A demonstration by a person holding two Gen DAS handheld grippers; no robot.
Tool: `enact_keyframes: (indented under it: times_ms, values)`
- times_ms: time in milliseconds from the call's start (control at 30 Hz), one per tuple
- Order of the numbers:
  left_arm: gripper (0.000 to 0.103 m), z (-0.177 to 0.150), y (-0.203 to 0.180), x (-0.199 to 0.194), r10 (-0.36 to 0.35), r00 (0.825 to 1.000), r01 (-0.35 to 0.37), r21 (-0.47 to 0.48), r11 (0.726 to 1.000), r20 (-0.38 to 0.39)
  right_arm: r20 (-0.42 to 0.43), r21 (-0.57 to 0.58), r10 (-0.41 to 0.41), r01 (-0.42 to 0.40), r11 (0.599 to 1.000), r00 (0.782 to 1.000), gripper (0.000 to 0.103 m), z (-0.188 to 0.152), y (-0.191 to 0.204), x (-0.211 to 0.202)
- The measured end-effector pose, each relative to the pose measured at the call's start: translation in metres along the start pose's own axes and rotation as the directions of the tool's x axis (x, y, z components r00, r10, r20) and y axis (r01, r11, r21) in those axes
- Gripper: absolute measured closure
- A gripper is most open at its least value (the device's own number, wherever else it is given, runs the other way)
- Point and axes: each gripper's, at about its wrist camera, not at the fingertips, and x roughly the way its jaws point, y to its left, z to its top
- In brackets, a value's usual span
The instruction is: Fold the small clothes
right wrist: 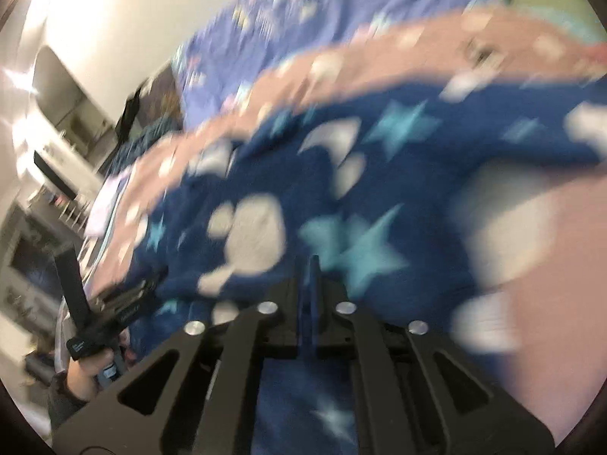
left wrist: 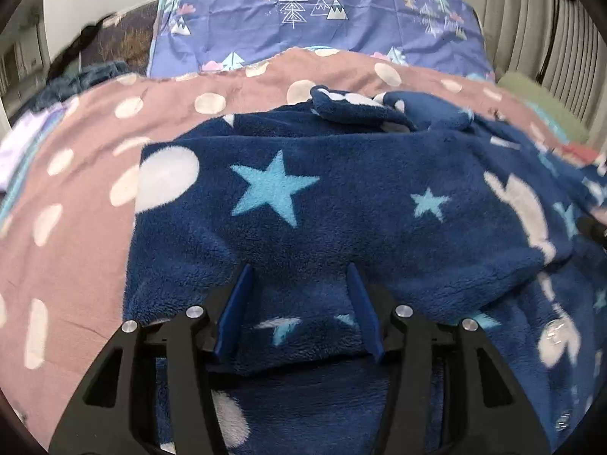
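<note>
Lying under both grippers, navy star fleece garment (left wrist: 341, 197), left jaws spread over it, right jaws nearly together.

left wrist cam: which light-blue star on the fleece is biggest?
The light-blue star on the navy star-print fleece garment, upper left, beside the white circle. The star to its right is clearly smaller.

This is a home bedroom. A bed (left wrist: 76, 227) carries a pink spotted cover, with a purple tree-print sheet (left wrist: 315, 26) behind. Pale pleated curtains (left wrist: 531, 30) hang alongside.
</note>
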Motion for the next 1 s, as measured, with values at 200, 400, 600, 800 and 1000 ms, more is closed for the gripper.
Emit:
enact_keyframes:
  times_ms: [200, 400, 600, 800, 1000]
  values:
    - [0.044, -0.002, -0.005, 0.006, 0.017, 1.0, -0.017, 0.029, 0.999, -0.006, 0.224, 0.284, -0.261, 0.193, 0.939, 0.939, 0.056, 0.045, -0.114, -0.094]
    - [0.044, -0.002, -0.006, 0.006, 0.019, 1.0, -0.019, 0.031, 0.999, -0.004, 0.224, 0.694, -0.259, 0.033, 0.719, 0.939, 0.058, 0.032, -0.242, -0.117]
    - [0.044, -0.002, -0.006, 0.006, 0.017, 1.0, -0.017, 0.029, 0.999, -0.003, 0.267, 0.748, -0.272, -0.021, 0.663, 0.925, 0.065, 0.036, -0.27, -0.107]
    - [0.044, -0.001, -0.002, 0.004, -0.003, 1.0, 0.003, 0.015, 1.0, -0.001, 0.423, 0.791, -0.199, -0.253, 0.557, 0.884, 0.095, 0.041, -0.279, -0.106]
    - [0.044, 0.0, -0.001, 0.004, -0.006, 1.0, 0.006, 0.014, 1.0, -0.001, 0.476, 0.561, 0.035, -0.335, 0.757, 0.879, 0.096, 0.084, -0.16, -0.084]
